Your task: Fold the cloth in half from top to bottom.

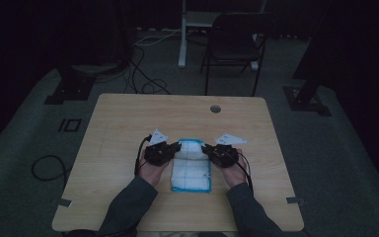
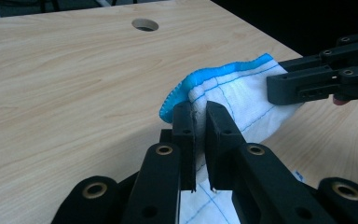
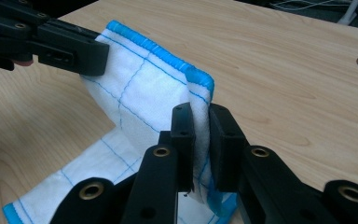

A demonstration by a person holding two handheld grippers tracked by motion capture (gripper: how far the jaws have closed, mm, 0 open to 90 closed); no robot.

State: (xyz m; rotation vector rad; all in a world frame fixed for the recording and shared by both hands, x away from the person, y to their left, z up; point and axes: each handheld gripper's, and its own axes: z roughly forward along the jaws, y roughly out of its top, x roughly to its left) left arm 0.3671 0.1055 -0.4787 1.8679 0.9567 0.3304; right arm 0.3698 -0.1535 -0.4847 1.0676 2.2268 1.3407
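Observation:
A white cloth (image 1: 191,168) with blue grid lines and a blue hem lies on the wooden table (image 1: 128,118) in front of the person. Its far edge is lifted off the table between both grippers. My left gripper (image 1: 176,147) is shut on the cloth's far left corner; in the left gripper view its jaws pinch the cloth (image 2: 228,93) at the left gripper (image 2: 201,122). My right gripper (image 1: 206,148) is shut on the far right corner; in the right gripper view the cloth (image 3: 140,88) passes between the jaws of the right gripper (image 3: 201,125). The near part lies flat.
A round cable hole (image 1: 215,108) sits near the table's far edge. Beyond the table stand a dark folding chair (image 1: 234,44) and a white post (image 1: 182,34), with cables (image 1: 143,74) on the floor. The table's far half is bare wood.

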